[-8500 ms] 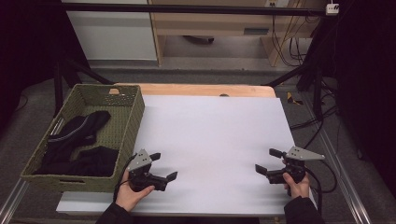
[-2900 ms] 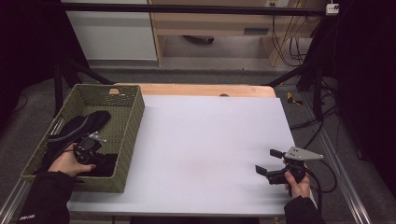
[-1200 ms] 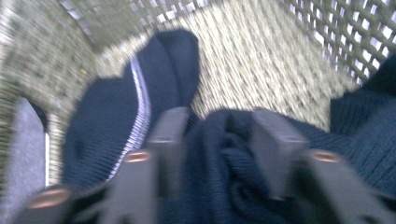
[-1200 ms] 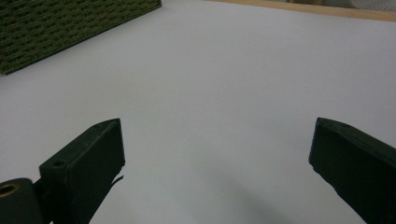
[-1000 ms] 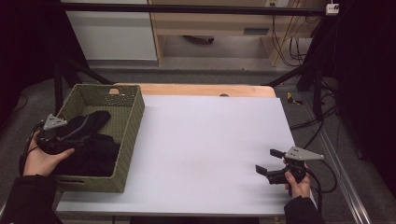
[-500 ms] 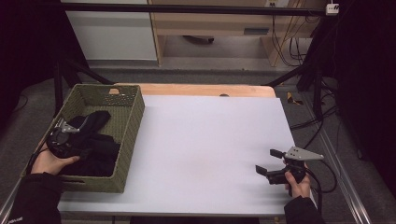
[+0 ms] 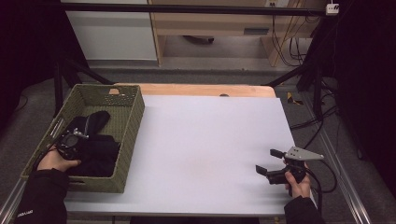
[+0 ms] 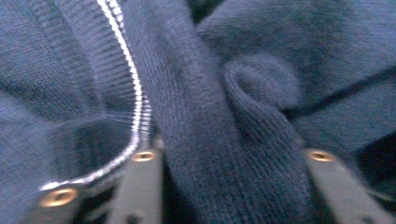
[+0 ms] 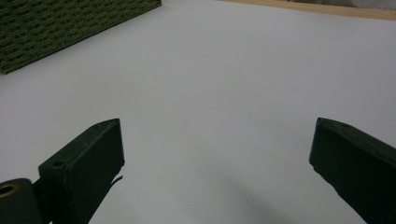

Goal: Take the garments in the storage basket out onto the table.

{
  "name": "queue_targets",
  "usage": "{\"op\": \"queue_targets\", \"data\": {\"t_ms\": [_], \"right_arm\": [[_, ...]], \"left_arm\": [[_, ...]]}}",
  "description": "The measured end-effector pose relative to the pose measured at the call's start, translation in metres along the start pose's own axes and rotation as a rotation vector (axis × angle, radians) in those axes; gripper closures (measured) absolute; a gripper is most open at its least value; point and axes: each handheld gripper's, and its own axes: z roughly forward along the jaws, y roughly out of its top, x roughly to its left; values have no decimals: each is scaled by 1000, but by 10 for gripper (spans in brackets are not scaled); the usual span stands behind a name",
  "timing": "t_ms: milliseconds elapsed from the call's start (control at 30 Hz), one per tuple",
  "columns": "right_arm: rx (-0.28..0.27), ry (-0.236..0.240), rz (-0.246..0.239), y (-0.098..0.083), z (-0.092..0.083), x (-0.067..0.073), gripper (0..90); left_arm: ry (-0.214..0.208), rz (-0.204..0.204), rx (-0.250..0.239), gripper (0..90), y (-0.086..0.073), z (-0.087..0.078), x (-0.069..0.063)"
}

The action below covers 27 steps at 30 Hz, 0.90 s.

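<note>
Basket (image 7: 126,121) sits at the table's (image 7: 210,140) left edge, garment (image 7: 100,151) inside it. My left gripper (image 7: 70,140) is in the basket on the garment; my right gripper (image 7: 271,163) is over the table's near right corner.

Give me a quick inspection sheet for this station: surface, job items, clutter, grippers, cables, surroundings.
Surface: white table, bare apart from the basket.
Job's things: dark knit garment with a zipper, piled in the green woven basket at the table's left edge.
Clutter: nothing seen.
Grippers: left gripper down in the basket, jaws have just been closing, a knit fold between them; right gripper open, low over the table.
Cables: one trails from the right gripper; more on the floor.
Surroundings: dark frame, wooden shelving behind.
</note>
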Motion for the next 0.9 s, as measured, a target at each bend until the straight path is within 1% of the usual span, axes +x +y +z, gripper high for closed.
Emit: {"op": "queue_targets", "data": {"t_ms": [33, 100, 233, 267, 367, 400, 433, 467, 500, 533, 567, 600, 633, 667, 700, 733, 767, 800, 833, 867, 900], "right_arm": [[-1, 0, -2, 0, 0, 0, 36], [-1, 0, -1, 0, 0, 0, 36], [-1, 0, 1, 0, 0, 0, 37], [-1, 1, 0, 0, 0, 0, 37], [-2, 1, 0, 0, 0, 0, 37], [-1, 1, 2, 0, 0, 0, 37], [-1, 1, 2, 0, 0, 0, 37], [-1, 1, 3, 0, 0, 0, 38], [0, 1, 4, 0, 0, 0, 37], [0, 1, 4, 0, 0, 0, 37], [-1, 1, 3, 0, 0, 0, 37], [-1, -1, 2, 0, 1, 0, 38], [-1, -1, 2, 0, 1, 0, 38], [-1, 0, 4, 0, 0, 0, 37], [-1, 0, 4, 0, 0, 0, 37], [-2, -1, 4, 0, 0, 0, 37], [-3, -2, 2, 0, 0, 0, 38], [-2, -2, 2, 0, 0, 0, 37], [-2, -2, 1, 0, 0, 0, 37], [-3, -3, 1, 0, 0, 0, 38], [-3, -2, 1, 0, 0, 0, 38]], "left_arm": [[-2, 2, 0, 723, 0, 0, 0], [-2, -2, -4, 758, 0, -1, 0], [-7, -6, -62, 778, -1, -8, 1], [-7, -6, -62, 780, -1, -8, 1], [-3, -8, -120, 783, -2, -13, 1], [3, -4, -130, 784, -2, -15, 1], [19, 5, -153, 784, -2, -18, 0], [19, 5, -153, 785, -2, -18, 0], [44, 15, -174, 786, -1, -22, -1], [44, 15, -174, 787, -1, -22, -1], [59, 18, -195, 787, 0, -25, -2], [74, 14, -227, 789, -1, -29, -3], [74, 14, -227, 789, -1, -29, -3], [90, 1, -254, 790, -1, -33, -2], [90, 1, -254, 790, -1, -33, -2], [110, -4, -286, 791, -1, -37, -3], [110, -4, -286, 791, -1, -37, -3], [132, -7, -317, 792, 0, -43, -3], [132, -7, -317, 793, 0, -43, -3], [153, -10, -360, 793, 1, -50, -4], [153, -10, -360, 794, 1, -50, -4]]}}
